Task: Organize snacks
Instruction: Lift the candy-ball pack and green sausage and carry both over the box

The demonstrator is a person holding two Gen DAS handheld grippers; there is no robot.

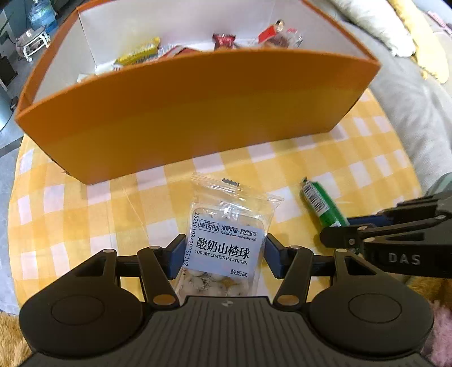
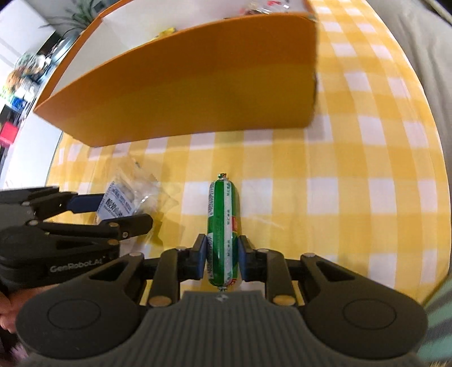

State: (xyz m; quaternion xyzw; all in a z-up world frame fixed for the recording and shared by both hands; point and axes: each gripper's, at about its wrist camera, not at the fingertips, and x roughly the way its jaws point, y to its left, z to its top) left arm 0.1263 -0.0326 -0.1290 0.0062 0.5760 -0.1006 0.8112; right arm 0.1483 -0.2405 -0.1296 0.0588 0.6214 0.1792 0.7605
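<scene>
A clear packet of yogurt-coated hawthorn balls with a white label lies on the yellow checked tablecloth. My left gripper is shut on the packet, its blue pads pressing both sides. A green sausage stick lies on the cloth, and my right gripper is shut on its near half. The sausage also shows in the left wrist view, with the right gripper at its end. The packet shows in the right wrist view held by the left gripper. An orange box with several snacks stands just behind.
The table edge curves close on the right in the right wrist view, with a grey sofa beyond it. A grey cushion lies behind the box. Floor and a water bottle show at far left.
</scene>
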